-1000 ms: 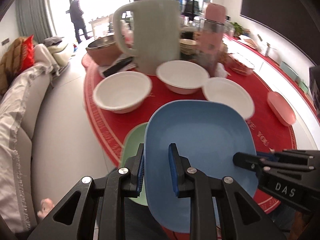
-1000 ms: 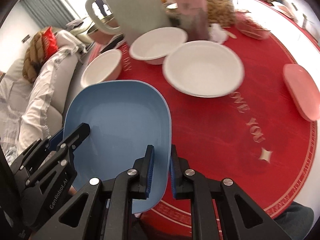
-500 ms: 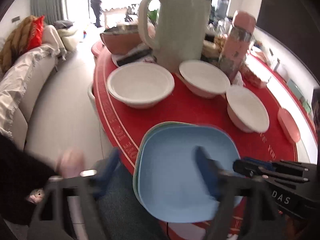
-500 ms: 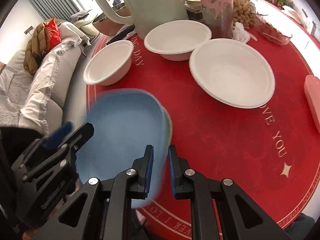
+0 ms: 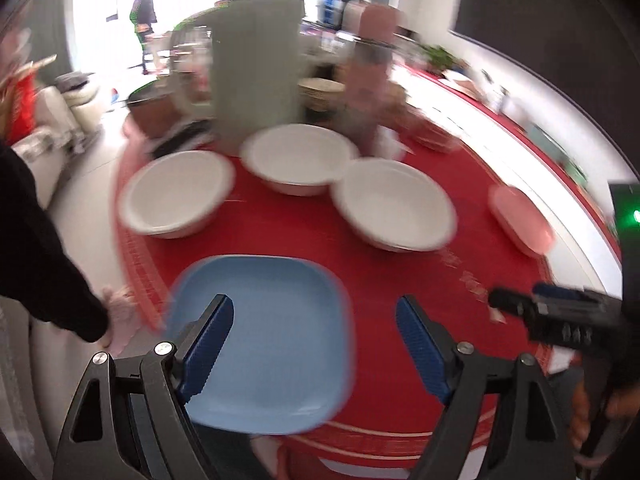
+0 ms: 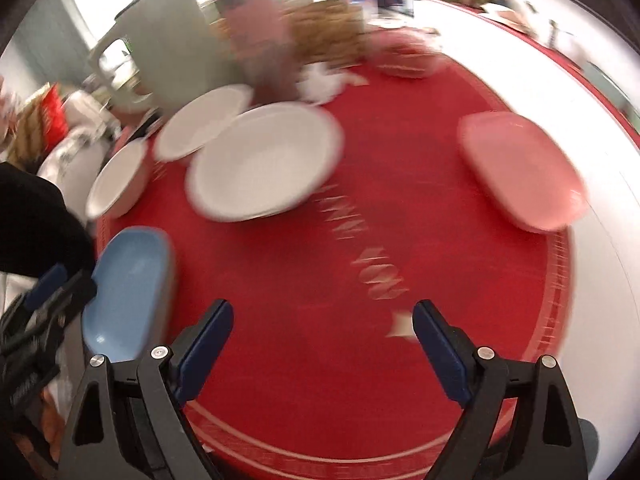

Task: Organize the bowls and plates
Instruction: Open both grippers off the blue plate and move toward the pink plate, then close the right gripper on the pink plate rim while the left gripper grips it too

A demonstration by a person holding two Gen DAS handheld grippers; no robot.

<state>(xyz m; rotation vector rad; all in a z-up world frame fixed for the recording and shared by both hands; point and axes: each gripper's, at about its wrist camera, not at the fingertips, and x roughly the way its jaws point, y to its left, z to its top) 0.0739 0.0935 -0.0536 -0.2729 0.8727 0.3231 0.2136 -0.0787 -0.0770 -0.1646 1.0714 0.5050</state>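
A blue square plate lies flat at the near edge of the round red table. My left gripper hovers over its right part, jaws opening and wide, pads touching nothing. My right gripper is over bare red cloth right of the blue plate, jaws also opening, nothing between them. Three white bowls stand behind the plate. A pink plate sits at the right side. Both views are blurred by motion.
A tall pale green jug and a pink bottle stand behind the bowls among other tableware. A black sleeve and a hand reach in at the left. A sofa and bare floor lie left of the table.
Both grippers have let go of the blue plate, which now rests flat at the table's edge. Both pairs of jaws have spread wide. The right gripper has swung right, off the plate.
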